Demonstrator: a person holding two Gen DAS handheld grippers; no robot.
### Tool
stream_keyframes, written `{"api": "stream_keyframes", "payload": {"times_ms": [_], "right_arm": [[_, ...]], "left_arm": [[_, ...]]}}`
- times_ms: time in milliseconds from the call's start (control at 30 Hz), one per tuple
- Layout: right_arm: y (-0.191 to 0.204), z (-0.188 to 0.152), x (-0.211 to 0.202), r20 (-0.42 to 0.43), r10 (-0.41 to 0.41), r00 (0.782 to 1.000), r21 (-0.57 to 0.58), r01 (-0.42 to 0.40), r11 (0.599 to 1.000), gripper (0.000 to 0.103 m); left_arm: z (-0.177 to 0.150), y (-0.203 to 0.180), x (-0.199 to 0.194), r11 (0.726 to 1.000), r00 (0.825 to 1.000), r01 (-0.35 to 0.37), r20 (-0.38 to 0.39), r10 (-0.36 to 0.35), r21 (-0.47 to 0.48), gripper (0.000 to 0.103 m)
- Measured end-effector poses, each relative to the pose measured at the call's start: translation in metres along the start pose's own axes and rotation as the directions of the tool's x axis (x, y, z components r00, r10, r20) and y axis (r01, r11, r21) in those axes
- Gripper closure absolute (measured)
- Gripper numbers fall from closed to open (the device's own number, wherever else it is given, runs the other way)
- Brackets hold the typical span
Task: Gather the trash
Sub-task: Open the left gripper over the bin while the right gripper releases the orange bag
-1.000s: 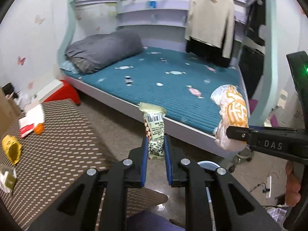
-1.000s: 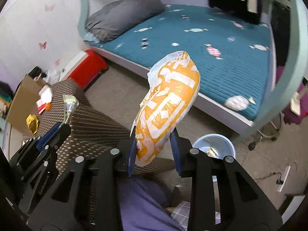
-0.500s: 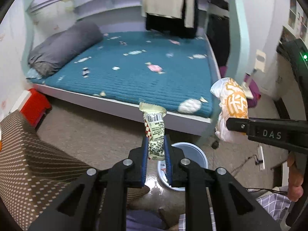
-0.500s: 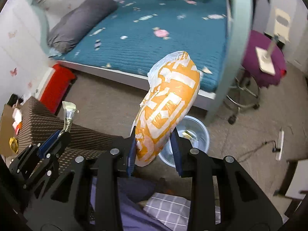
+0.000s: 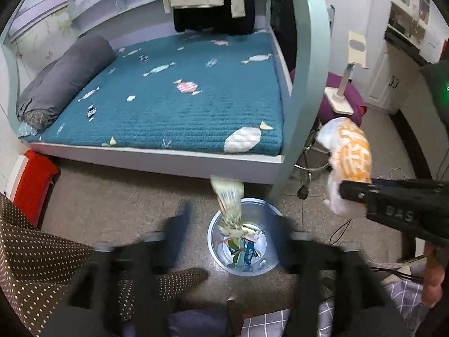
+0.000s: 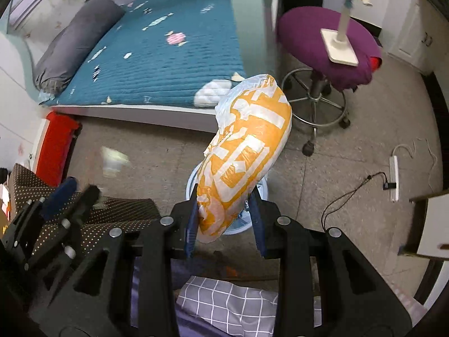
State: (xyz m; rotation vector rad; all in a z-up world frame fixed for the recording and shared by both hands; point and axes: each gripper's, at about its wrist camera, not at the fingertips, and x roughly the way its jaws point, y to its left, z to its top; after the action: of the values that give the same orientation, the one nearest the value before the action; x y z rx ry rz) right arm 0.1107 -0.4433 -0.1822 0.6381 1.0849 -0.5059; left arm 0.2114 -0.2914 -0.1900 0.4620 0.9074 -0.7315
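The left claw has just been opening and grips nothing now; its small wrapper drops, blurred, at lower centre over the trash bin. The right claw is clenched on the lower end of the orange-and-white bag, which looks light, crinkly and slippery, best pinched low as now.

a bed with a teal quilted candy-print cover carries a rolled grey duvet. a red plastic box sits beside it. a purple-cushioned swivel stool holds a white stand; a white power strip lies on the floor.
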Motion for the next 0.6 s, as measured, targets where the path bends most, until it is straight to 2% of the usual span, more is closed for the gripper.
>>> {"api": "stream_keyframes", "payload": {"times_ms": [233,300,367,433,600], "right_arm": [[0.012,-0.001,0.014,-0.033,0.002,0.999,-0.026,-0.003,1.000,0.069],[0.022,-0.001,0.016,-0.024,0.006,1.000,-0.046,-0.007,0.999,0.061],[0.029,-0.003,0.014,-0.002,0.004,1.000,-0.053,-0.004,0.999,0.028],[0.035,-0.004,0.012,0.025,-0.010,1.000,-0.073,0.012,0.997,0.026],[0.044,-0.008,0.013,0.000,-0.016,1.000,-0.110,0.016,0.994,0.026]], "left_arm": [[-0.011,0.025,0.005,0.999,0.999,-0.020,-0.035,0.019,-0.045,0.043],[-0.014,0.035,0.005,0.997,0.998,-0.039,-0.045,0.037,-0.063,0.043],[-0.019,0.047,0.004,0.995,0.997,-0.060,-0.055,0.056,-0.085,0.043],[-0.023,0.055,0.002,0.991,0.996,-0.072,-0.062,0.066,-0.108,0.043],[-0.028,0.068,-0.004,0.987,0.996,-0.077,-0.061,0.069,-0.142,0.043]]}}
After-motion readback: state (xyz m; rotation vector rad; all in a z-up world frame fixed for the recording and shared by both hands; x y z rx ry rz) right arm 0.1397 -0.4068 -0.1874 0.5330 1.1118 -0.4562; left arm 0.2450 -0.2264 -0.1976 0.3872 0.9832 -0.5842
